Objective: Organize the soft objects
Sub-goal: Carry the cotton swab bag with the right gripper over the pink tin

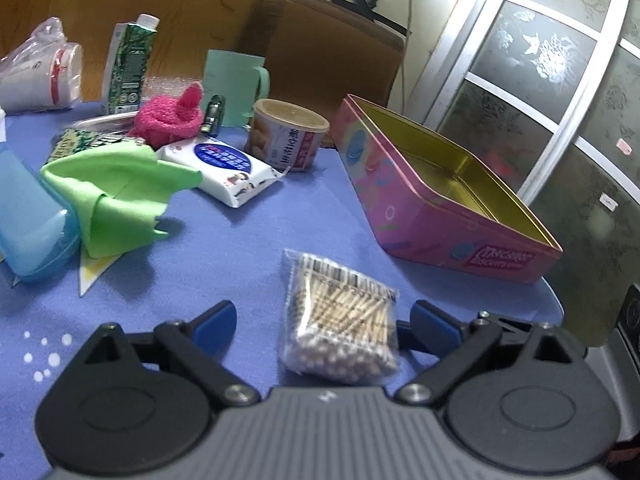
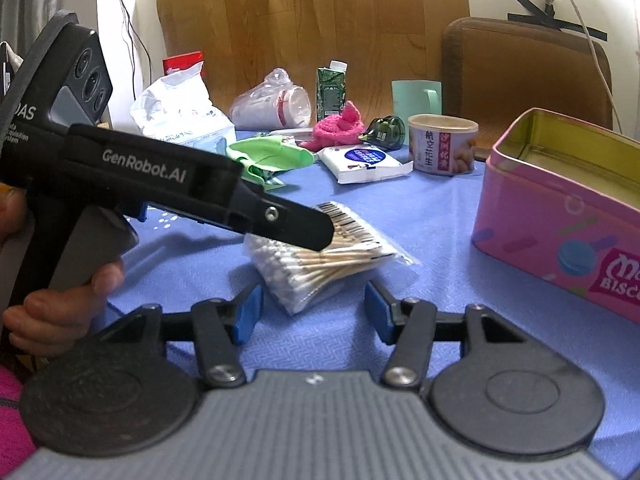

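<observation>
A clear bag of cotton swabs [image 1: 340, 316] lies on the blue tablecloth [image 1: 240, 240], between the spread fingers of my open left gripper [image 1: 324, 320]. In the right wrist view the same bag [image 2: 320, 264] lies just ahead of my open right gripper [image 2: 312, 308], with the left gripper's body [image 2: 160, 184] reaching over it from the left. A green cloth [image 1: 116, 192], a pink knitted item [image 1: 172, 116] and a white tissue pack [image 1: 224, 168] lie further back. An open, empty pink tin [image 1: 440, 188] stands at the right.
At the back stand a peanut can [image 1: 286, 136], a mint mug [image 1: 236, 84], a green carton [image 1: 128, 64], bagged cups [image 1: 40, 76] and a tape dispenser [image 2: 384, 130]. A blue plastic case [image 1: 28, 220] is at left. A brown chair [image 1: 332, 44] stands behind the table.
</observation>
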`<state>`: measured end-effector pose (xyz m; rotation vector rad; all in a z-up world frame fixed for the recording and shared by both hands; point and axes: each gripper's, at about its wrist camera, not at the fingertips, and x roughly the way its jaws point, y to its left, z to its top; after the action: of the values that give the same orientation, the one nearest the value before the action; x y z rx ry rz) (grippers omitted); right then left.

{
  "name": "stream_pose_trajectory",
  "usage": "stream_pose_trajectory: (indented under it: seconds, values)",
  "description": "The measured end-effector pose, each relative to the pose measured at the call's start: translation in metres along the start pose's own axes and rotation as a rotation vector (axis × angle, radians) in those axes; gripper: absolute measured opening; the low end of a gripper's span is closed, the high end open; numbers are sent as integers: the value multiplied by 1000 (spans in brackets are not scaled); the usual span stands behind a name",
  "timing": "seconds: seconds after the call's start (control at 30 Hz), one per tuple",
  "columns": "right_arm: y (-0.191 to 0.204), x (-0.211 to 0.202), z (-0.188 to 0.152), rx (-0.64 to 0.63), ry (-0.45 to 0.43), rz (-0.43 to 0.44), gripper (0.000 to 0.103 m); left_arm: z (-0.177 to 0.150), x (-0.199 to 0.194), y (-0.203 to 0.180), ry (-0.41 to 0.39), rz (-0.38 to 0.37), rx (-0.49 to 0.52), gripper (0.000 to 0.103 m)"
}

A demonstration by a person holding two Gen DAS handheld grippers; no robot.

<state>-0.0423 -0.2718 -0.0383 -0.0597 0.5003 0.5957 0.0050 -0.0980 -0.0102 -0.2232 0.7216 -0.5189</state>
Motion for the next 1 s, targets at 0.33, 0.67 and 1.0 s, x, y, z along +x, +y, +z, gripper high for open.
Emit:
stream_pose_trajectory:
  seconds: [0.33,0.67,1.0]
  values:
    - [2,0,-2,-10,-18,-3,61,-5,9,-21,21,-34,57,87]
    - [-4,-2,-1,17,-32,-20,46,-7,12,-30,23,-56,76,72]
    - [-4,-14,5,14,-110,-38,44,9,0,-44,-31,-65,117,70]
